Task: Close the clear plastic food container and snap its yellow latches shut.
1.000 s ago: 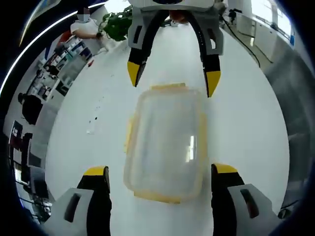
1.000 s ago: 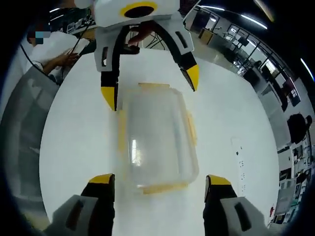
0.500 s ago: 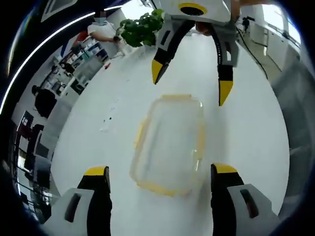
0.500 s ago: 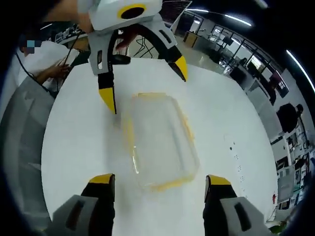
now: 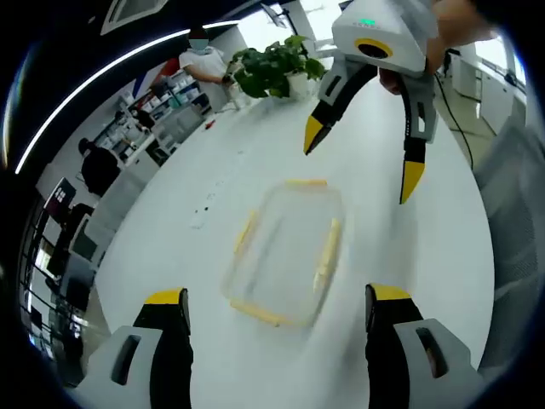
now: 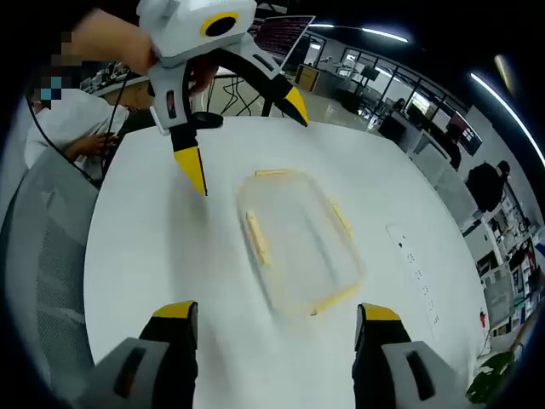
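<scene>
Seemingly most of the work is done: the clear rectangular plastic food container (image 5: 285, 251) lies flat on the round white table (image 5: 443, 247) with its lid on, and its yellow latches (image 5: 326, 243) appear folded down along all four sides, though the blur makes it hard to tell whether each one has fully snapped. Judging by that, what may remain is a final press on any latch not seated.

Nearest in the left gripper view, the left gripper (image 5: 277, 302) with grey jaws and yellow tips is spread wide, holding nothing. The container sits just beyond and between its tips, apart from both, near the middle of the table.

In the right gripper view, the right gripper (image 6: 277, 313) is likewise spread wide and empty, its yellow tips at either side of the container's near short edge (image 6: 334, 297), without touching it.

Farther on, each gripper appears across the container from the other, raised above the table, jaws apart and clear of the container.

Beyond the table's far edge in the left gripper view stands a green leafy potted plant (image 5: 272, 68). People and office desks lie farther back.
</scene>
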`<state>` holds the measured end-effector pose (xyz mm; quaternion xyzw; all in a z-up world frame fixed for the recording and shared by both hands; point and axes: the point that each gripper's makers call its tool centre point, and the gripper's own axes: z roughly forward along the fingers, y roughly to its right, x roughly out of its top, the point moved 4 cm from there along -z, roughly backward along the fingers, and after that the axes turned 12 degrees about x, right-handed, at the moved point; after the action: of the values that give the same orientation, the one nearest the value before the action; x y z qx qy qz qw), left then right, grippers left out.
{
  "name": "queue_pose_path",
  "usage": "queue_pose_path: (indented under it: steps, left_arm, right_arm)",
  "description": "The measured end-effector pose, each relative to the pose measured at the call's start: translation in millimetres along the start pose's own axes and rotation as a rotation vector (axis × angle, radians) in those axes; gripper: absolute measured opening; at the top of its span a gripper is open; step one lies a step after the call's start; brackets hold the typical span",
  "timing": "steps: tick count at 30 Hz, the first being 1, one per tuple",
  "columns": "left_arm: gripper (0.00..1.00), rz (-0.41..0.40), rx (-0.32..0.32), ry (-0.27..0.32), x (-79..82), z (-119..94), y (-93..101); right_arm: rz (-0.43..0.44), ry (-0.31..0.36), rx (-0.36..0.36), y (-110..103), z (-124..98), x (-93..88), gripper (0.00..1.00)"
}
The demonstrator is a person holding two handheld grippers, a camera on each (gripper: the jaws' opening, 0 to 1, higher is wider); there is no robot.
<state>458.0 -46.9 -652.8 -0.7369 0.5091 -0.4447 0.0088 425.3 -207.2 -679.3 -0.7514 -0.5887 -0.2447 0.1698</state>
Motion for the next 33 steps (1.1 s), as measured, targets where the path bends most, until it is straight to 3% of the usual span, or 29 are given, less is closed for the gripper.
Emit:
queue_pose_path:
  steps: [13,24,33]
  left_arm:
    - [0.83,-0.177,0.038,0.024,-22.4,-32,20.6]
    - [0.83,-0.289,0.056,0.046,-35.1,-63,46.3]
    - [0.82,-0.415,0.096,0.018,-65.3,-89,64.5]
  right_arm:
    - [0.100,0.141,-0.073,-30,-18,-3.1,0.76]
    - [0.167,0.217,-0.121,-59,-28,-19.2,0.76]
    - [0.235,0.292,-0.170,-82,-40,-41.1,0.76]
